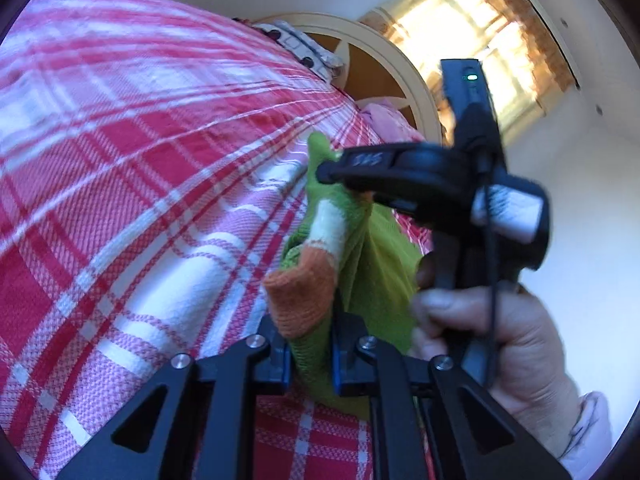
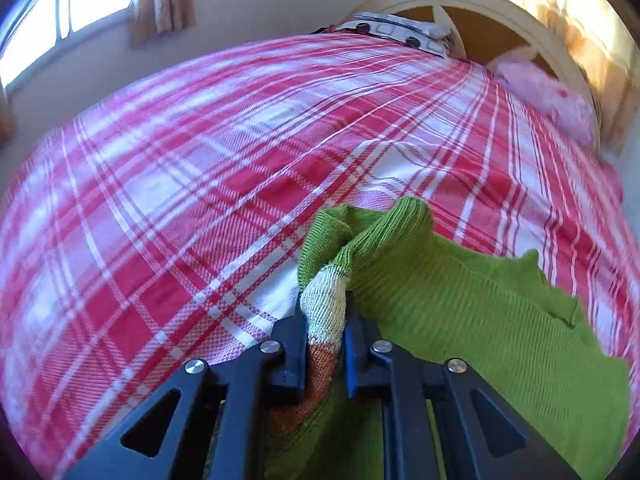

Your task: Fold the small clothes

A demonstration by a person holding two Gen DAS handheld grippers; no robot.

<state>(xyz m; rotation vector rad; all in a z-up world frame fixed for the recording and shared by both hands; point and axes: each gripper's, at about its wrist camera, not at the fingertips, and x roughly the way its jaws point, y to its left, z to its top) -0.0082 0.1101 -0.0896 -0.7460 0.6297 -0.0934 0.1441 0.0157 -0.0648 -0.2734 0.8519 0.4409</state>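
Fingers (image 1: pixel 310 360) (image 2: pixel 324 344) — both pairs — pinching green garment (image 2: pixel 460 312), plaid bedspread (image 2: pixel 200 184) beneath

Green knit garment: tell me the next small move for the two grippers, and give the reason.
Probably draw the grippers apart to stretch the green knit garment flat above the plaid bedcover. The left gripper and right gripper are both shut on it, close together, the right on its white and orange striped end, and the fabric between them hangs bunched, so no clean fold is possible yet.

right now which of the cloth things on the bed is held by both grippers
The green garment with the cream and orange cuff: the left gripper and right gripper both pinch it. The pink cloth and patterned pillow lie untouched by the headboard.
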